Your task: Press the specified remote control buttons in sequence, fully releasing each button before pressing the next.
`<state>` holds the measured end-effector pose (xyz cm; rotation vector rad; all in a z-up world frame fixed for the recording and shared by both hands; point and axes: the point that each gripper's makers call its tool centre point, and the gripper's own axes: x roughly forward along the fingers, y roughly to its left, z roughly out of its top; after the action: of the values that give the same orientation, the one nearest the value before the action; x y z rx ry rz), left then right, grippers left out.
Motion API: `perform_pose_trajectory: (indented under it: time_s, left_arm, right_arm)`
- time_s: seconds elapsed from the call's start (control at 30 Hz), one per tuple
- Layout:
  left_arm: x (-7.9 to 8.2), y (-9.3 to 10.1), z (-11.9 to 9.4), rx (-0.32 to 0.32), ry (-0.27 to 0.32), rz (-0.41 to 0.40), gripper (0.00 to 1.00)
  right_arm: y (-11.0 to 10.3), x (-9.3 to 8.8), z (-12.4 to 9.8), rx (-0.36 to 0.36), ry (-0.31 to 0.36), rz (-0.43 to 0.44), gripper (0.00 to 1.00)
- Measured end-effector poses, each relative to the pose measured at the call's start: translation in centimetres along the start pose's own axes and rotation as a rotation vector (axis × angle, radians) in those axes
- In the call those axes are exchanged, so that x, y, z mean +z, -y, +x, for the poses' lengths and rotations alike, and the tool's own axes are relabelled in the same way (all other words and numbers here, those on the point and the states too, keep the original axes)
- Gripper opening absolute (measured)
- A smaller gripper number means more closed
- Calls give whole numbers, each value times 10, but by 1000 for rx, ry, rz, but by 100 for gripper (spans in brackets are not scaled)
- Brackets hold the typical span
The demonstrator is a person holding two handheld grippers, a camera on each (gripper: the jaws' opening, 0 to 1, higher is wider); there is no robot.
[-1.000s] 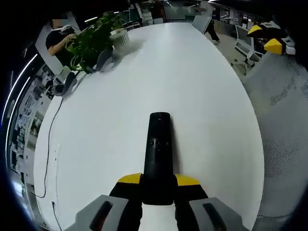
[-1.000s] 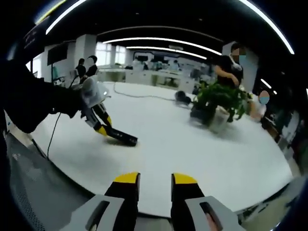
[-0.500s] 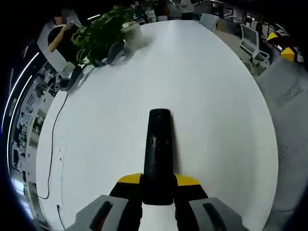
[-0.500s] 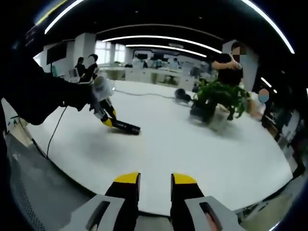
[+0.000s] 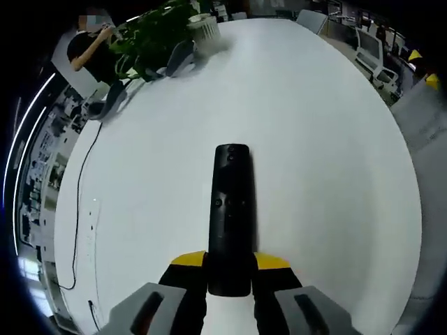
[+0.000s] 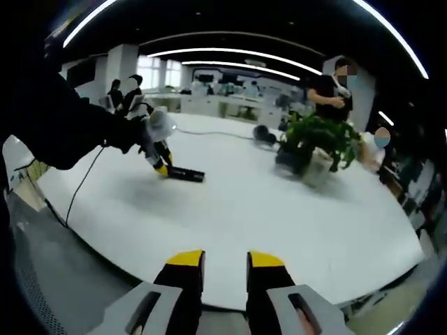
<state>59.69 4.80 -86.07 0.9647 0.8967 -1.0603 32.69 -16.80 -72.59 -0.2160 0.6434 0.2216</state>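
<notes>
In the left gripper view, the jaws of the left gripper (image 5: pixel 230 269) pinched the near end of the remote control (image 5: pixel 231 213) at lower centre. Its long axis ran straight up the frame, buttons facing the camera, above the white table (image 5: pixel 328 153).

In the right gripper view, the jaws of the right gripper (image 6: pixel 224 264) stood slightly apart, holding nothing, at the bottom centre. The remote control (image 6: pixel 185 173) lay well apart at centre left, nearly level; the pressing gripper had to travel up and left.
</notes>
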Motion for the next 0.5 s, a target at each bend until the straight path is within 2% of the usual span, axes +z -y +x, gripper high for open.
perform_pose_trajectory:
  time_s: [0.2, 0.4, 0.5]
  left_arm:
    - [0, -15, 6, 16, -11, -13, 24]
    - [1, -19, 7, 10, -20, -13, 24]
    - [0, -19, 8, -7, -33, -48, 24]
  right_arm:
    - [1, -1, 0, -3, -5, 2, 19]
    - [1, -1, 0, -1, -10, 4, 19]
    - [0, -2, 0, 0, -13, 2, 18]
